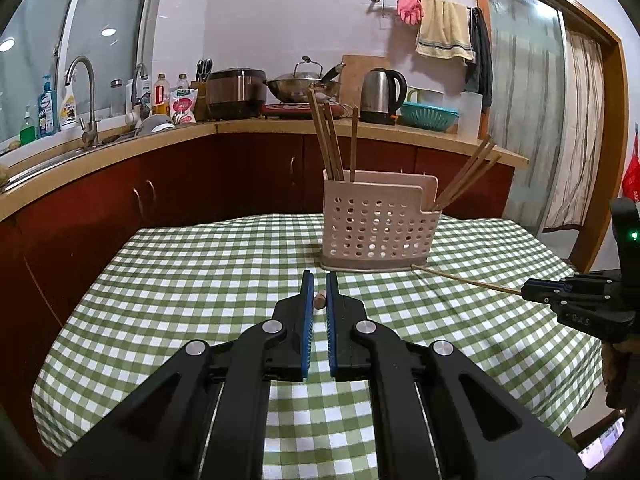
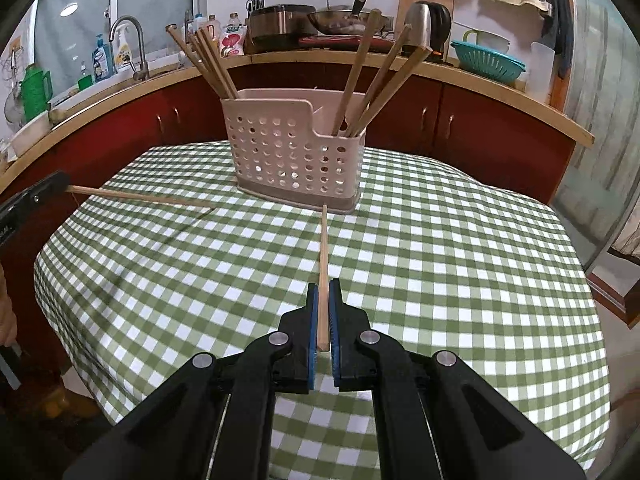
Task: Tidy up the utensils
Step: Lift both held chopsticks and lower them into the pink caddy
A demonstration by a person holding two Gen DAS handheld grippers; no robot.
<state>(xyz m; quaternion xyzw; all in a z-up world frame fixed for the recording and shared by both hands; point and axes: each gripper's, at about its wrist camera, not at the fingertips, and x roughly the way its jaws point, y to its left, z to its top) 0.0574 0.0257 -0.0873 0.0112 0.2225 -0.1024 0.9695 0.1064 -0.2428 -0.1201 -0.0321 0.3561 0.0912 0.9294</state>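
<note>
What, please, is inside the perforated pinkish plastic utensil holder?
The utensil holder contains wooden chopsticks: one cluster at its left end, another at its right. Their lower ends and the holder's bottom are hidden.

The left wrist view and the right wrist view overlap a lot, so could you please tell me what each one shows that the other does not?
Only the left wrist view shows the pink gloves on the wall rail and the left claw end-on, shut on a chopstick end.

Only the right wrist view shows the green jug by the sink, and the right claw with its chopstick running lengthwise toward the basket.

Both show the basket holding chopsticks, the checked tablecloth and the kettle.
</note>
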